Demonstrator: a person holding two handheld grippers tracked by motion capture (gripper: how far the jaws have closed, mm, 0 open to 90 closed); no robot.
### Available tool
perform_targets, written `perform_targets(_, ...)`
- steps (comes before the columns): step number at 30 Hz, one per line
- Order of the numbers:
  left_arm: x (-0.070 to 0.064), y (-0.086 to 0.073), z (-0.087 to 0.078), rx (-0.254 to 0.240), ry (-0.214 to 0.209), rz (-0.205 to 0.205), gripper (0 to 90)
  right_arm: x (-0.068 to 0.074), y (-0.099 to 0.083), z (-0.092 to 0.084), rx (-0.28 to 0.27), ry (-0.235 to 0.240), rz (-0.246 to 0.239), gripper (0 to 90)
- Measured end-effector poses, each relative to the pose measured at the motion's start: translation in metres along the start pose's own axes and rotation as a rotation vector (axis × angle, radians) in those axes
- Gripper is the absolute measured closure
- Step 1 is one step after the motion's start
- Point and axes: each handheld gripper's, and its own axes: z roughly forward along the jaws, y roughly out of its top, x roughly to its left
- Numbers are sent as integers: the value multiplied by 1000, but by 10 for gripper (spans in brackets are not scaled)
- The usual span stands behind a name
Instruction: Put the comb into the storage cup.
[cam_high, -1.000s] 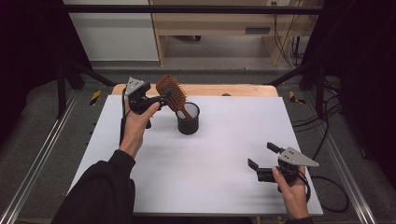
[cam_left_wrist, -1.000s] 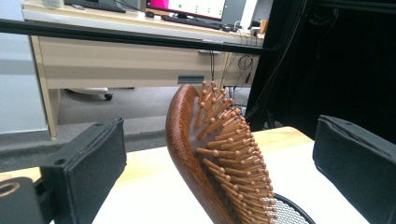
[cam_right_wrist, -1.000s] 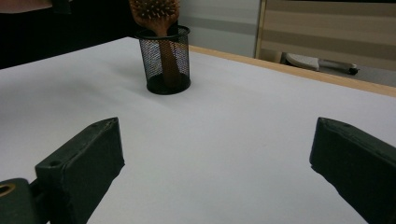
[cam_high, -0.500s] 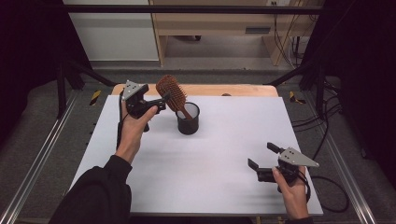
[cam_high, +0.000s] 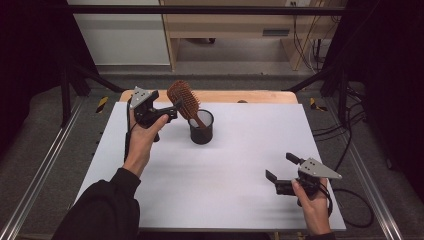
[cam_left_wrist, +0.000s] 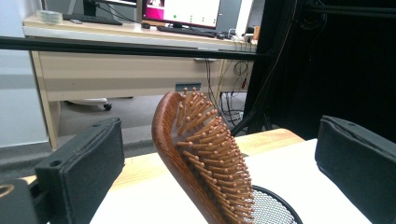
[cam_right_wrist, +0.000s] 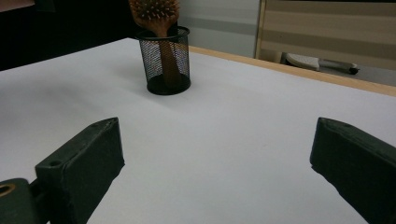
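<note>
A brown wooden hairbrush (cam_high: 182, 98) stands handle-down in a black mesh cup (cam_high: 201, 131) at the back middle of the white table, its head leaning left. My left gripper (cam_high: 172, 111) is open just left of the brush head. In the left gripper view the bristled head (cam_left_wrist: 205, 149) rises between the two wide-apart pads (cam_left_wrist: 84, 163), touching neither, with the cup rim (cam_left_wrist: 275, 205) below. My right gripper (cam_high: 281, 167) is held open low over the front right of the table. In its own view the cup (cam_right_wrist: 164, 60) and brush (cam_right_wrist: 154, 11) stand far ahead.
The white table top (cam_high: 240, 165) has a wooden edge strip (cam_high: 260, 96) along its back. Metal rails (cam_high: 45, 165) run beside the table on both sides. Cables (cam_high: 350, 210) lie on the floor at the right. A desk (cam_high: 235, 25) stands beyond.
My left hand and gripper have drawn back slightly to the left of the brush head. The brush stays in the cup. The right gripper has not moved.
</note>
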Motion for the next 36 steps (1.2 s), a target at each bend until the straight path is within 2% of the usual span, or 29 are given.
perform_targets(10, 0, 1, -7, -9, -1, -13, 15, 0, 0, 0, 2, 1, 0, 29)
perform_targets(22, -7, 0, -23, -31, 4, 44, 14, 0, 0, 0, 3, 1, -2, 29)
perform_targets(36, -11, -2, -45, -35, -10, 64, 14, 1, 0, 0, 5, 0, -1, 29)
